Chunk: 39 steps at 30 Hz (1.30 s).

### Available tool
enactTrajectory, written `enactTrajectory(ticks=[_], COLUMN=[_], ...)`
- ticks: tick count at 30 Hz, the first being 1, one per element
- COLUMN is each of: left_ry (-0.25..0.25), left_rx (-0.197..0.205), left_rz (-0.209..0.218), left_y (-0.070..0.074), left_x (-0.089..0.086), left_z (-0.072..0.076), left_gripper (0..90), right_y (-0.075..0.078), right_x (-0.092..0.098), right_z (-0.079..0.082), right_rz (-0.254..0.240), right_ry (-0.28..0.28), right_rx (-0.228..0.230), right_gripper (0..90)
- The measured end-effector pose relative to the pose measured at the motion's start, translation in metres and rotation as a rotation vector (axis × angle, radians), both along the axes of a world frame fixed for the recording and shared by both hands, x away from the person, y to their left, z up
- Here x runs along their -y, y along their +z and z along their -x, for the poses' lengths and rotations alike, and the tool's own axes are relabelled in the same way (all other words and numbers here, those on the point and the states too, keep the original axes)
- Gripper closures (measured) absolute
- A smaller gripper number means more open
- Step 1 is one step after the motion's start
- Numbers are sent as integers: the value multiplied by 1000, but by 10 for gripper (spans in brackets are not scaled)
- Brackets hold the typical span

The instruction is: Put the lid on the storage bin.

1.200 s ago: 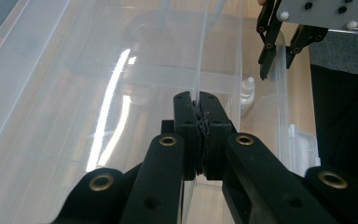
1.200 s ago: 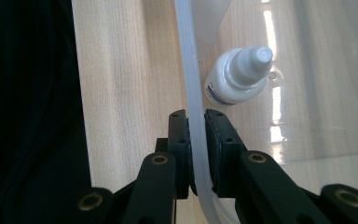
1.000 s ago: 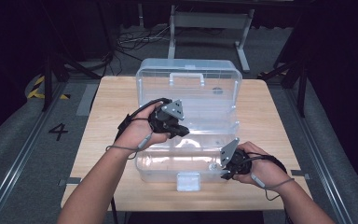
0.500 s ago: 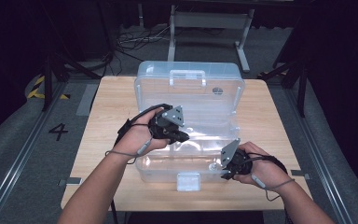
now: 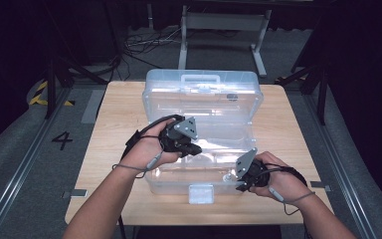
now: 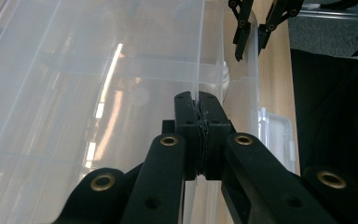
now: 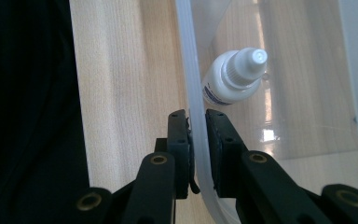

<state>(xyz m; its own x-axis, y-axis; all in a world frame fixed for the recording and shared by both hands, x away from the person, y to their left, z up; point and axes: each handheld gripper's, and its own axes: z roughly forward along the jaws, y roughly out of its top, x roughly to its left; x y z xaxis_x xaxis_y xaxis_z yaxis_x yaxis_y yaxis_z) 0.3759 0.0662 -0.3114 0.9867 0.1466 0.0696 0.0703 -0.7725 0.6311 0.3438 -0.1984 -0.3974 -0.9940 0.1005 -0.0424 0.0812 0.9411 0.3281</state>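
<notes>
A clear plastic box (image 5: 155,180) stands open on the wooden table (image 5: 114,124), its lid (image 5: 204,102) raised at the back. My left gripper (image 5: 195,149) reaches over the box's middle. In the left gripper view it (image 6: 199,99) is shut on the thin edge of a clear divided inner tray (image 6: 65,93). At the front right corner my right gripper (image 5: 236,181) is shut on the box's rim (image 7: 189,70), one jaw inside and one outside. A small white dropper bottle (image 7: 235,77) lies inside the box just past that rim. The right gripper (image 6: 249,46) also shows in the left gripper view, on the rim.
The box's front latch (image 5: 201,193) hangs at the near wall. Bare table lies left and right of the box. Dark floor, cables (image 5: 144,45) and a metal frame (image 5: 224,22) lie beyond the table's far edge.
My left hand and gripper have shifted a little toward the near side of the box. The right hand has stayed where it was.
</notes>
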Motion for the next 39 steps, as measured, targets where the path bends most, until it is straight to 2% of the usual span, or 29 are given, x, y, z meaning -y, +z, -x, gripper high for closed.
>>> enactTrajectory(ticks=[2,5,8,19,24,32,39], left_ry=[4,4,9,25,35,35,40], left_rx=[2,-5,-14,12,-1,2,0], left_rz=[-2,21,27,36,82,83,87], left_y=[0,-3,-4,-7,-11,-12,-13], left_x=[0,-2,-3,-3,-7,-6,-5], left_z=[1,1,3,8,8,10,10], left_gripper=[881,881,881,877,877,875,874], right_y=[0,0,1,4,5,9,21], right_x=[0,1,1,3,4,5,9], right_z=[0,1,1,3,4,5,9], right_rz=[-8,-12,-12,-21,-25,-26,-50], right_ry=[-1,0,-5,-1,-6,-5,-5], right_rx=[4,10,11,25,30,42,72], right_gripper=[807,807,808,810,808,802,812])
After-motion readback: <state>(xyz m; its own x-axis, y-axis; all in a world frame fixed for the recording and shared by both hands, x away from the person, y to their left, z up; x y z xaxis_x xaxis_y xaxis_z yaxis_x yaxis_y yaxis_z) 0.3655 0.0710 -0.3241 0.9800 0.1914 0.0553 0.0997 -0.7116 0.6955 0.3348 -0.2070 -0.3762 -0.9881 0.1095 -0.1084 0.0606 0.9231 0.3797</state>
